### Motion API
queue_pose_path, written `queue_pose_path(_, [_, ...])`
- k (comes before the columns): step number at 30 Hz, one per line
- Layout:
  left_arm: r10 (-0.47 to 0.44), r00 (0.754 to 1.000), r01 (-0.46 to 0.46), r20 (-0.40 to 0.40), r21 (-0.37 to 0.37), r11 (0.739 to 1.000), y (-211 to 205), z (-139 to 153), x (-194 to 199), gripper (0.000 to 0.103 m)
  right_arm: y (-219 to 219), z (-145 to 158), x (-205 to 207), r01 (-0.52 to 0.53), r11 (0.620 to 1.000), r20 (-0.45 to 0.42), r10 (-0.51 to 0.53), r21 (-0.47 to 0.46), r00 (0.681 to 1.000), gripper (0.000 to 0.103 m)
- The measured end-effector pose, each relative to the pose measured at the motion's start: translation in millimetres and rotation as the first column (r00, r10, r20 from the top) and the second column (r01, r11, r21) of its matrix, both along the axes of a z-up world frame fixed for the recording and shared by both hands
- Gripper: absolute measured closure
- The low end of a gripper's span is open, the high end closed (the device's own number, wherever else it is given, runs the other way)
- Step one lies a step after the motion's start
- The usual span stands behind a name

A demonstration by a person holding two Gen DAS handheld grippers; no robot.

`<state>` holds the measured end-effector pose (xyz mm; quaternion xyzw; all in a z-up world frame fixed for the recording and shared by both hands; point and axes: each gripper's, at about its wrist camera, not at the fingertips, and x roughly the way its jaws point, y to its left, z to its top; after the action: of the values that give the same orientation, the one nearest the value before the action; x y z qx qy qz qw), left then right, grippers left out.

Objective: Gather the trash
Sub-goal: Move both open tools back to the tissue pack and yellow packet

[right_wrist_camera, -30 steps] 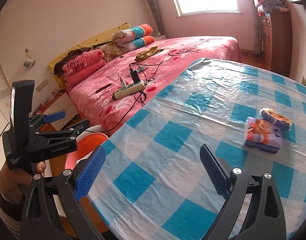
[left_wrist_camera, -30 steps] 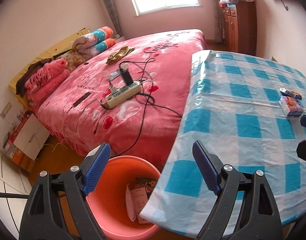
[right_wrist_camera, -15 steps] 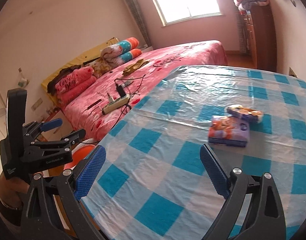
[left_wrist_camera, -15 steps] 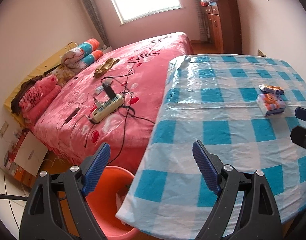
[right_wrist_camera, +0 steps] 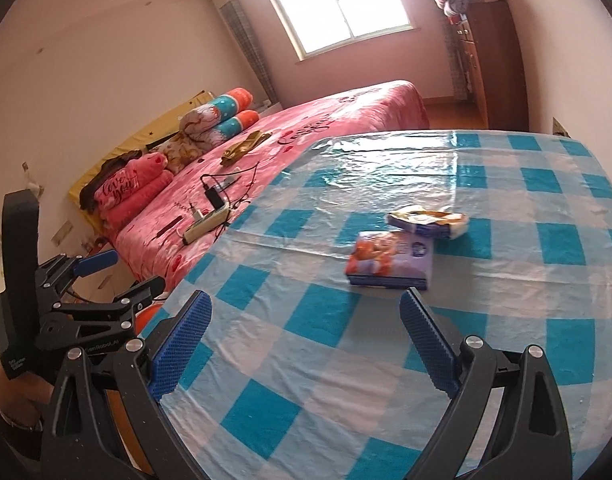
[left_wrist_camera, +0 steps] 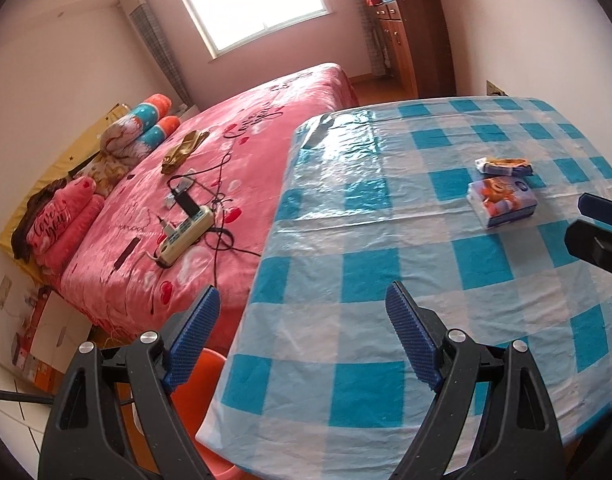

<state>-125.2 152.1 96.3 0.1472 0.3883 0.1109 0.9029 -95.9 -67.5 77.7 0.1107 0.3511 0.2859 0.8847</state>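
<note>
— Two pieces of trash lie on the tabletop (right_wrist_camera: pixel 289 344), and both claws are empty. See the tissue pack (right_wrist_camera: pixel 390 258) and the crumpled wrapper (right_wrist_camera: pixel 428 220) just behind it, touching or nearly so?

— Yes. In the left view they sit well toward the far right: tissue pack (left_wrist_camera: pixel 502 200), crumpled wrapper (left_wrist_camera: pixel 504 166). Which claw is better placed?

— I judge the right claw (right_wrist_camera: pixel 306 340). Its blue pads are spread wide apart, and the pack lies just beyond the gap between them, so the opening already suits the pack's width.

— And the left claw (left_wrist_camera: pixel 301 340)?

— Also spread apart, holding nothing. It hangs over the near-left edge of the checked cloth, right above the orange bin (left_wrist_camera: pixel 193 396) that peeks out below the overhang. That looks deliberate: the bin is where the trash should go.

— Anything to watch?

— The cloth has a glossy plastic cover; a flat pack may slide when pinched. The power strip (left_wrist_camera: pixel 183 240) and cables on the bed (left_wrist_camera: pixel 265 128) are not trash, I think.
</note>
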Motion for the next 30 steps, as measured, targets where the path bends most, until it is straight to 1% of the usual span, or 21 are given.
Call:
queue_pose_path(14, [-0.052, 0.998, 0.053, -0.026, 0.035, 0.998, -36.9, -3.6, 13.5, 0.018, -45.6, -7.3, 15.6, 0.084, 0.996, -0.031, -0.082, 0.036, 0.996, 0.009])
queue_pose_path(21, [-0.083, 0.995, 0.085, -0.048, 0.038, 0.996, -57.5, -9.0, 23.9, 0.018, -71.6, -14.1, 24.0, 0.135, 0.989, -0.057, -0.132, 0.053, 0.990, 0.009])
queue_pose_path(24, [-0.101, 0.993, 0.103, -0.058, 0.038, 0.994, -68.2, -12.2, 28.8, 0.018, -87.1, -18.7, 30.2, 0.173, 0.983, -0.077, -0.168, 0.062, 0.983, 0.009])
queue_pose_path(28, [-0.145, 0.987, 0.145, -0.075, 0.003, 0.989, -85.8, -17.4, 38.0, 0.018, -105.9, -25.6, 38.3, 0.217, 0.973, -0.099, -0.210, 0.077, 0.973, 0.009])
queue_pose_path(30, [-0.181, 0.980, 0.178, -0.083, -0.043, 0.983, -95.2, -20.0, 44.2, 0.018, -115.4, -28.8, 42.7, 0.237, 0.968, -0.110, -0.227, 0.087, 0.968, 0.009])
